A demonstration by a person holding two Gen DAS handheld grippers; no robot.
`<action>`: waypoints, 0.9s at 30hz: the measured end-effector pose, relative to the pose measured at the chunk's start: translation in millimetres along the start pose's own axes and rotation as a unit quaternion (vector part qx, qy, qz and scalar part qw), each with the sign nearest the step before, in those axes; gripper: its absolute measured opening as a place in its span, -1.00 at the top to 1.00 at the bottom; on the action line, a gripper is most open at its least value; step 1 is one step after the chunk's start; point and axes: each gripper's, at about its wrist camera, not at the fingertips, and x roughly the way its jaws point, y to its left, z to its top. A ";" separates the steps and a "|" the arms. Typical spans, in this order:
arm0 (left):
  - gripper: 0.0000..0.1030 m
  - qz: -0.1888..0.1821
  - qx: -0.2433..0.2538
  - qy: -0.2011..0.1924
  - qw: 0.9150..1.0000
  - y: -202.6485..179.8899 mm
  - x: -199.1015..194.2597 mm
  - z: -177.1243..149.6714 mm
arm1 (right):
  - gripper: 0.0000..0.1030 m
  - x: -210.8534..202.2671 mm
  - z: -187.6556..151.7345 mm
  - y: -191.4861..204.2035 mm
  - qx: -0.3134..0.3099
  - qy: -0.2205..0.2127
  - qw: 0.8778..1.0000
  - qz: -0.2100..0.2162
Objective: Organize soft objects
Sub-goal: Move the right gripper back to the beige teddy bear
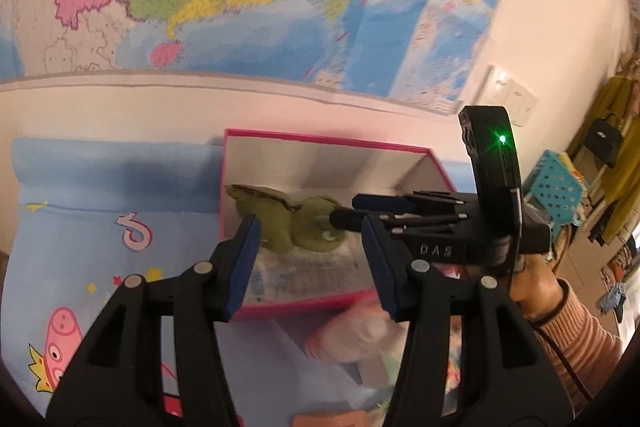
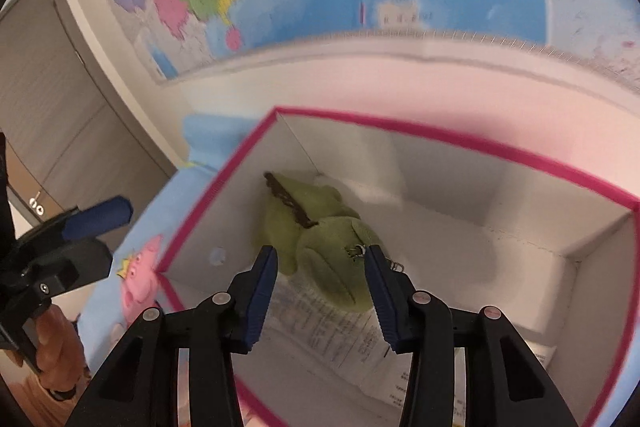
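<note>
In the left wrist view, the blue cartoon-print sheet (image 1: 100,211) fills the left of the frame, spread flat as the work surface; whether a table or a bed lies beneath cannot be told. The left gripper (image 1: 310,259) hangs at lower centre with its fingers (image 1: 244,267) parted to a middling gap and nothing between them. It looks free, probably waiting for the next item. Below it, a blurred pale pink soft thing (image 1: 356,335) lies outside the box, likely awaiting sorting. At centre stands the pink-rimmed box (image 1: 320,141), open-topped and set against the wall, evidently the collecting place. The green plush toy (image 1: 288,223) lies inside, in the box's left part, on printed paper (image 1: 312,271). From the right of the frame the right gripper (image 1: 340,211) reaches into the box, its tips at the toy's right side.

In the right wrist view, the left gripper (image 2: 100,217) shows at the left edge, outside the box (image 2: 216,203). At centre the green plush toy (image 2: 320,247) rests on the box floor near the left wall. The right gripper (image 2: 322,255) stands over it, fingers (image 2: 262,287) parted on either side of the toy's near end. The toy lies slack between and beyond them, apparently not pinched, though a light touch by the right finger near the small metal clasp cannot be ruled out. The toy appears already placed.
</note>
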 end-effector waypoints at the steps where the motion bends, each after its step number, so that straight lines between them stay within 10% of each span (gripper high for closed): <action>1: -0.06 -0.007 0.002 -0.003 1.000 -2.6 -5.2 -2.2 | 0.11 -7.8 -2.0 2.1 -0.004 -0.007 1.000 0.002; 10: -0.19 -0.073 0.056 0.005 0.996 -50.0 -39.3 -45.0 | -0.07 -119.5 -56.1 7.5 -0.025 -0.065 0.997 0.043; 27: -0.18 -0.148 0.090 0.133 0.976 -112.2 -21.4 -144.8 | -0.09 -176.3 -212.4 -16.3 0.049 0.007 0.998 0.032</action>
